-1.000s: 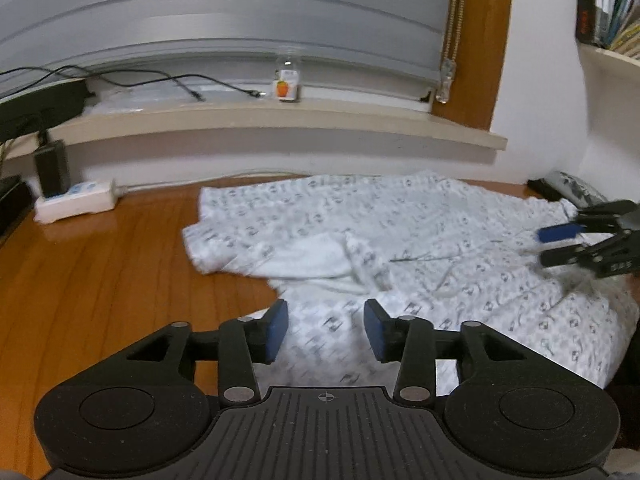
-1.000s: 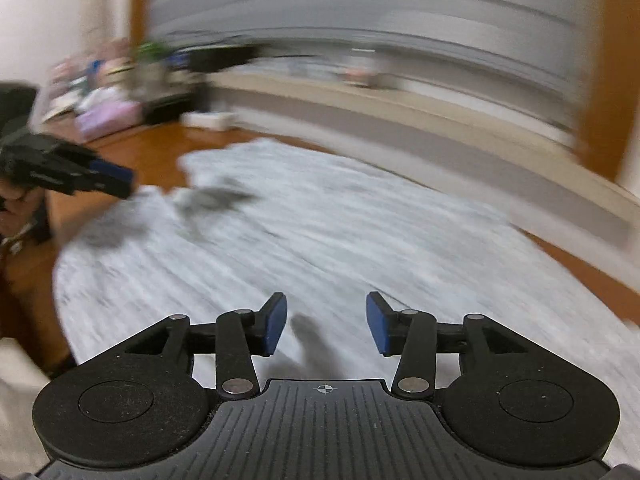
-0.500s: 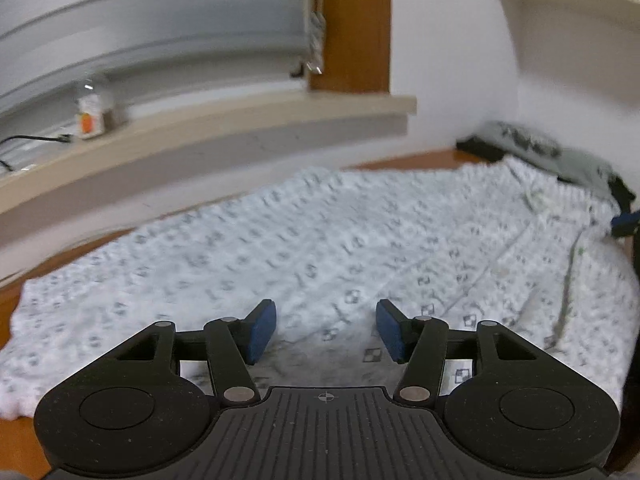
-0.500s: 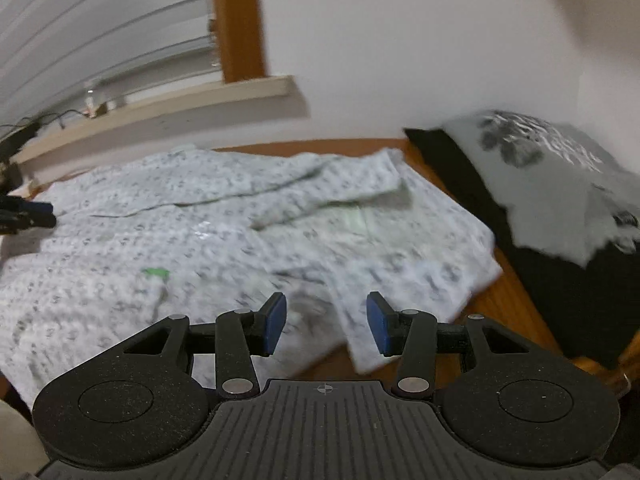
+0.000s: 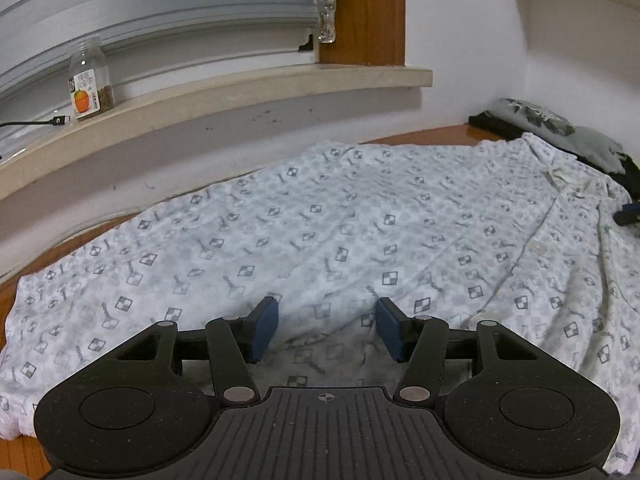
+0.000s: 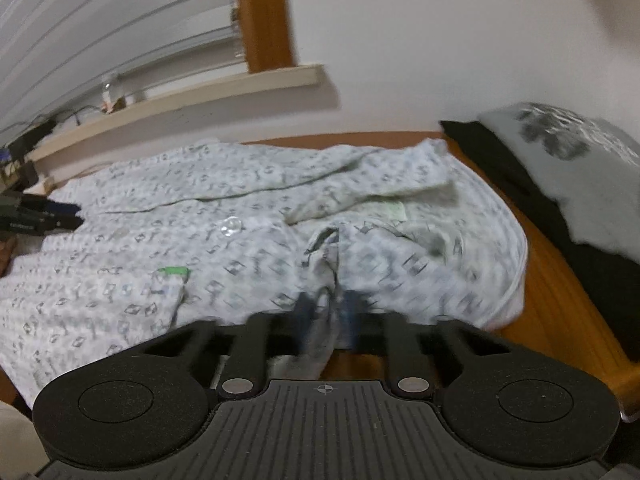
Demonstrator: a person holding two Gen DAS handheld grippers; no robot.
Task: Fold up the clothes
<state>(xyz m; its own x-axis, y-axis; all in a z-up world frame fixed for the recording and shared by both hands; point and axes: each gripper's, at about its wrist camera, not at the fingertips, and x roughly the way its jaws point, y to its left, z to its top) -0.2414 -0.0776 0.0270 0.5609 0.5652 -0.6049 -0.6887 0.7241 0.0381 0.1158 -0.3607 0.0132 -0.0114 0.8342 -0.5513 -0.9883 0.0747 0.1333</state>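
Below the windowsill (image 5: 224,92), the shirt (image 5: 360,232) is lying spread on the floor, the right gripper (image 6: 326,312) pinching its bunched edge and risking slipping, while the left gripper (image 5: 326,326) is hovering, jaws apart.

A pale stone window ledge (image 5: 248,88) curves across the back wall, below lowered grey blinds (image 5: 152,4). A clear plastic jar (image 5: 90,74) with an orange on its label stands upright on the ledge. Just left of it lies the plug end of a black cable (image 5: 38,122). A beaded blind cord with a clear pull (image 5: 327,16) hangs in front of a brown wooden window frame (image 5: 362,12). At far right, a grey printed cushion (image 6: 576,160) rests on black fabric (image 6: 516,184) on the wooden floor (image 6: 560,288).
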